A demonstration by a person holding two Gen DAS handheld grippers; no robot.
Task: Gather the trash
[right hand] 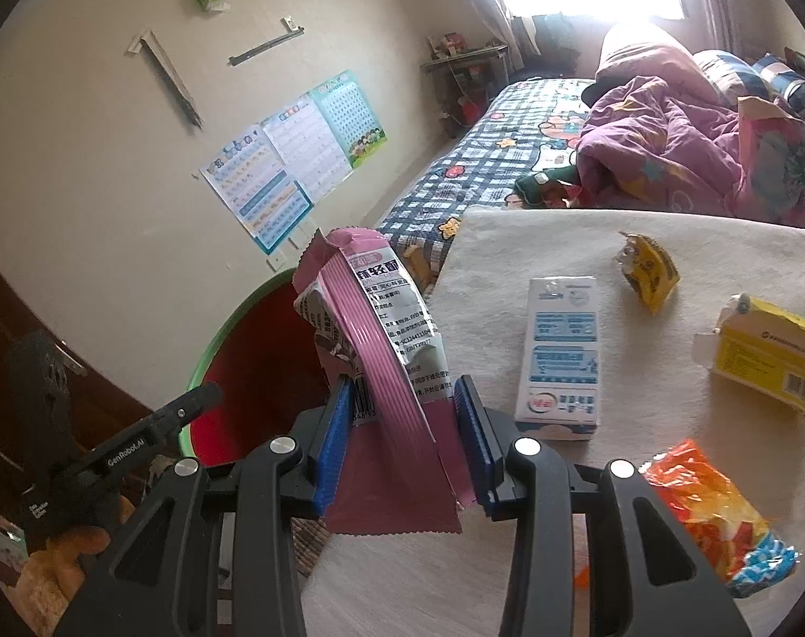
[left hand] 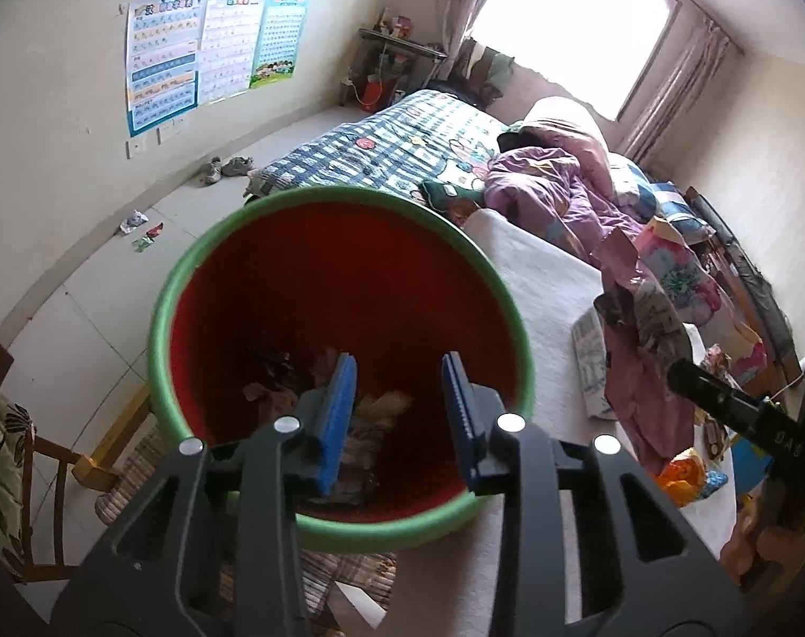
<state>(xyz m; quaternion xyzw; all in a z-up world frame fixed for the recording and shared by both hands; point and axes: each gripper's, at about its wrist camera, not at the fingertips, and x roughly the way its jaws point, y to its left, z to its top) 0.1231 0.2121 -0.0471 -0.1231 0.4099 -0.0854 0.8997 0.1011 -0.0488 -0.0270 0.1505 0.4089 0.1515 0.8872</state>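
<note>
In my left wrist view, the left gripper [left hand: 400, 414] sits at lower centre with its blue pads apart and nothing between them, directly over the mouth of the bin [left hand: 344, 361]. The bin has a green rim and a red inside, and crumpled scraps [left hand: 370, 414] lie at its bottom. The bin fills the middle of the frame, beside the white cloth edge of the worktop [left hand: 540, 286] on its right. Small bits of litter [left hand: 142, 231] lie on the floor [left hand: 84, 292] at mid left, well apart from the bin. In my right wrist view, the right gripper [right hand: 400, 435] at lower centre is closed on a pink wrapper [right hand: 381, 339]; the wrapper stands upright and tilts toward the upper left, its lower flap hanging below the pads. The bin [right hand: 232, 350] shows at left of centre, just beside the wrapper. On the worktop [right hand: 551, 244], right of the gripper, I see a white carton [right hand: 562, 355] lying flat at centre right, a crumpled yellow wrapper [right hand: 647, 270] above it, a yellow box [right hand: 763, 355] at the right edge, and an orange bag [right hand: 710, 515] at lower right. The bed [right hand: 482, 148] with its checked cover runs behind the worktop.
</note>
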